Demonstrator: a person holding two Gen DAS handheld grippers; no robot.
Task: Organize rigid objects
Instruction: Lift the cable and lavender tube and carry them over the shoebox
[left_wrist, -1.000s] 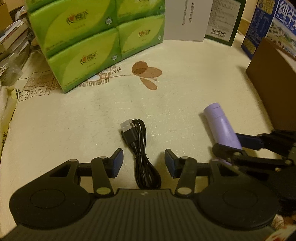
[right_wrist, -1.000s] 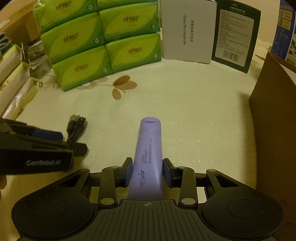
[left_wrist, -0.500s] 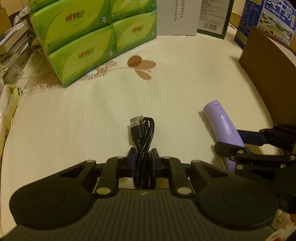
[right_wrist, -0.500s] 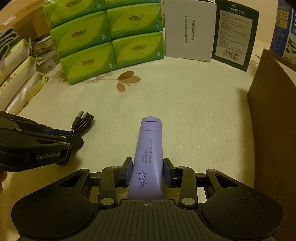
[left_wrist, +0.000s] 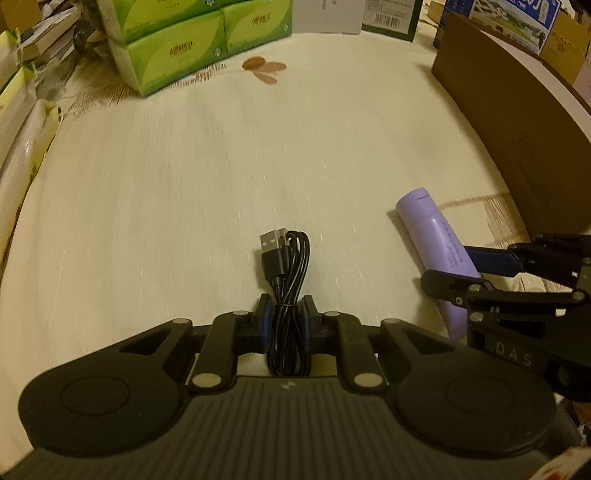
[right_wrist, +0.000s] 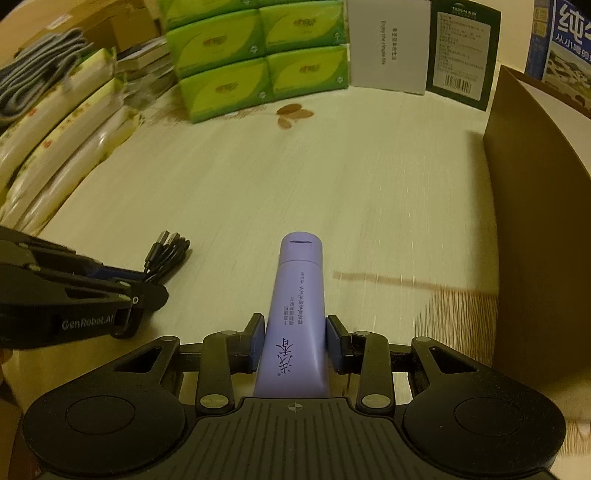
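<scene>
My left gripper (left_wrist: 286, 314) is shut on a coiled black USB cable (left_wrist: 286, 273), whose plug end sticks out ahead of the fingers above the cream tablecloth. My right gripper (right_wrist: 295, 341) is shut on a purple tube (right_wrist: 297, 306), cap end pointing forward. The tube (left_wrist: 436, 243) and right gripper also show at the right of the left wrist view; the cable (right_wrist: 168, 251) and left gripper (right_wrist: 147, 286) show at the left of the right wrist view. Both objects look raised off the cloth.
A brown cardboard box (right_wrist: 543, 236) stands at the right. Green tissue packs (right_wrist: 258, 59), a white box (right_wrist: 388, 44) and a dark green box (right_wrist: 463, 51) stand at the back. Wrapped packs (right_wrist: 62, 155) lie along the left edge.
The left gripper closed on the cable, which lay between its open fingers a second ago. Both grippers have lifted and pulled back, so the table looks farther away.
</scene>
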